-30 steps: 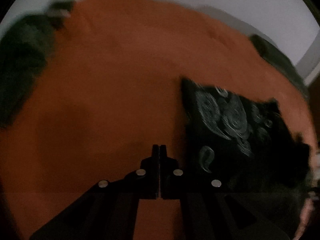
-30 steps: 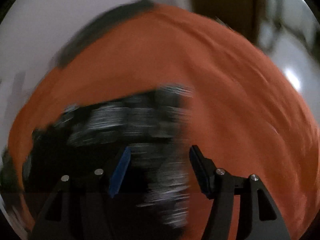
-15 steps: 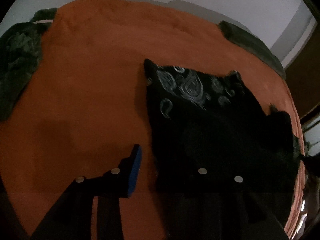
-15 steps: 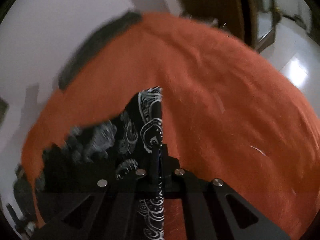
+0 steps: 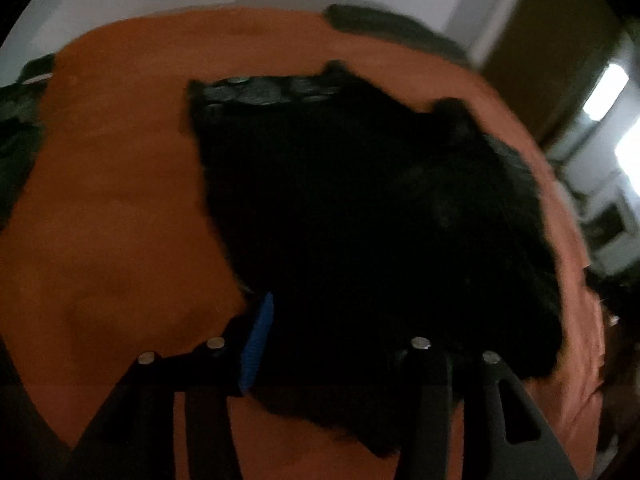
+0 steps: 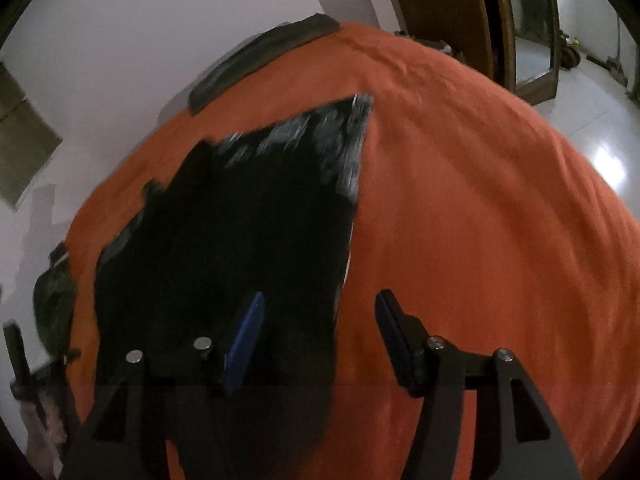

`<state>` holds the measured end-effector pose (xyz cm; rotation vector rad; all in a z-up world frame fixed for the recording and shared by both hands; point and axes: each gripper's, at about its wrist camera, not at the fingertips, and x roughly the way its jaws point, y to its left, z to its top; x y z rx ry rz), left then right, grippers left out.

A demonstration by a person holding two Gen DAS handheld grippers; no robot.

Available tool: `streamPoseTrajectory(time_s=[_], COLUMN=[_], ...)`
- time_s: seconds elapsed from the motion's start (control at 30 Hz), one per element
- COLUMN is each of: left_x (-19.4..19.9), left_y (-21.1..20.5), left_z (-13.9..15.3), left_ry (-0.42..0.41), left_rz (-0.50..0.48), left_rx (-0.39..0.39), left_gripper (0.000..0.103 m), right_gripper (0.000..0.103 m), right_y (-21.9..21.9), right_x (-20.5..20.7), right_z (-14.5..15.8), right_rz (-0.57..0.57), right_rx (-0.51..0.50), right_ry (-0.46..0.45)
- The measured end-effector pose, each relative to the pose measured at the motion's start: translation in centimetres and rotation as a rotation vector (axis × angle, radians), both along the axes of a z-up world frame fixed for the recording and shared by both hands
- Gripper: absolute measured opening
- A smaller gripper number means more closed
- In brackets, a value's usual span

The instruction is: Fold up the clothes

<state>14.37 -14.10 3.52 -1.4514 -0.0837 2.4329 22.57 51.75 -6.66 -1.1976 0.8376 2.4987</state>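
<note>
At the far left edge of the left wrist view, a dark green cloth (image 5: 18, 128) lies bunched at the side of the bed, which is covered by an orange bedspread (image 5: 112, 208). Right of that, the black garment (image 5: 360, 208) lies spread flat on the bedspread, its pale swirl print showing only along the far edge. The left hand-held gripper (image 5: 344, 332) hangs over the garment's near edge with its jaws opening; its blue pad stands clear of the cloth and nothing is pinched between the pads, though the far finger is hard to make out against the black fabric.

In the right wrist view the same black garment (image 6: 240, 232) fills the left half, with a straight folded edge running down its right side onto bare orange bedspread (image 6: 480, 220). The right hand-held gripper (image 6: 320, 328) straddles that edge, one finger over the cloth and one over the bedspread, jaws opening and empty.

The fold appears just laid, so the step in hand is likely the release and the setup for the next fold. To do it well, both grippers should lift clear without dragging the top layer, then take matching corners on one side. Grip both layers together, keep the two hands level, and carry the edge across so it lands parallel to the opposite one. Soft fabric like this probably slides and bunches if pulled unevenly.

Beyond the bed at right, an open doorway (image 6: 532, 32) shows a shiny floor.
</note>
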Motion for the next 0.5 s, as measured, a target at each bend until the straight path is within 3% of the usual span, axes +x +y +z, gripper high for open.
streamPoseTrajectory(time_s=[0.1, 0.23, 0.3, 0.5], left_x=[3.4, 7.4, 8.7, 10.4], left_y=[1.1, 2.4, 2.4, 2.5], left_z=[-0.7, -3.4, -4.8, -8.7], left_ry=[0.02, 0.04, 0.012, -0.075], left_rz=[-0.056, -0.081, -0.083, -0.036], left_rx=[0.014, -0.059, -0.067, -0.091], left_gripper=[0.061, 0.061, 0.061, 0.061], right_gripper=[0.057, 0.057, 0.057, 0.057], right_y=[-3.7, -7.4, -8.6, -12.0], right_x=[4.4, 7.9, 9.0, 8.9], right_z=[-0.6, -1.7, -2.0, -3.9], right_rz=[0.013, -0.038, -0.081, -0.001], right_rx=[0.011, 0.131, 0.145, 0.112], right_ry=[0.002, 0.008, 0.009, -0.05])
